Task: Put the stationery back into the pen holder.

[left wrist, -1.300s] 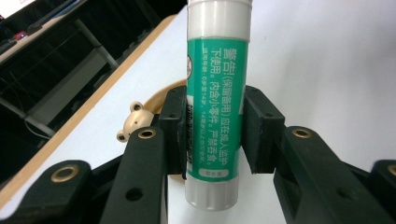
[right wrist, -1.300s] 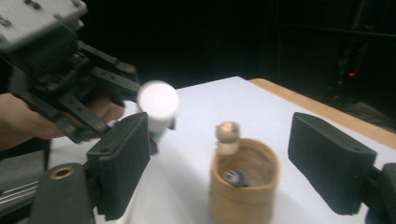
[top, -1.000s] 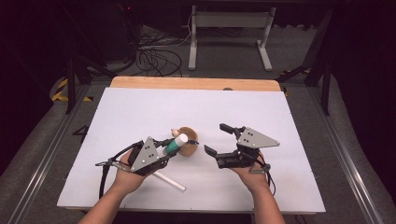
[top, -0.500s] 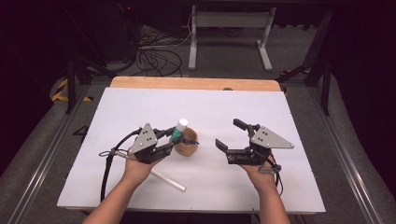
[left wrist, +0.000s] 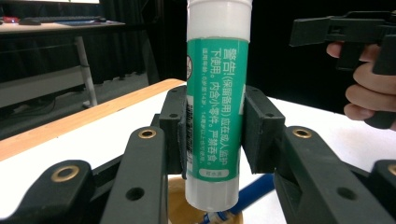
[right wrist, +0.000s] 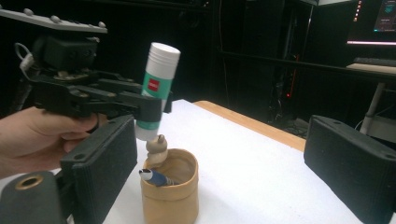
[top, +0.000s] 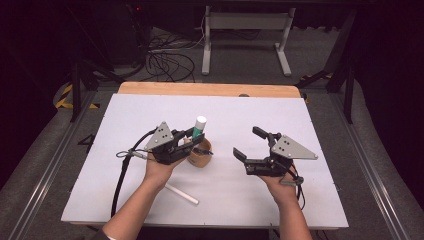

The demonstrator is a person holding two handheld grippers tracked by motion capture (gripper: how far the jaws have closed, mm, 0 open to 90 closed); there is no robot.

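- Presently, high view: the left gripper (top: pixel 186 141) sits left of centre on the white table (top: pixel 310 200), pinching a glue stick (top: pixel 199 127) that stands nearly upright, white cap on top, directly above a small tan cup (top: pixel 201 155). A white marker (top: pixel 181 193) lies on the table below and left of the cup. The right gripper (top: pixel 246 143) sits right of centre, jaws spread with nothing between them, well apart from the cup.
- Left gripper view: the glue stick (left wrist: pixel 215 100), green label with white printed text, fills the centre of the frame, clamped at mid-body by both black pads (left wrist: pixel 261 128). Its white base hangs just over the cup's (left wrist: pixel 180 205) rim at the bottom edge; a blue pen (left wrist: pixel 252 192) lies inside. The other hand (left wrist: pixel 369 88) appears at upper right.
- Right gripper view: the left gripper (right wrist: pixel 148 108) enters from the left, the glue stick (right wrist: pixel 156 91) slightly tilted above the cup (right wrist: pixel 170 191) at lower centre. A beige knobbed item (right wrist: pixel 158 150) and the blue pen (right wrist: pixel 156 177) already occupy the cup.
- Handling note, as a judgement: lower the stick straight into the free side of the cup, clear of the knobbed item, and release only once its base is inside; the right gripper could steady the light cup.
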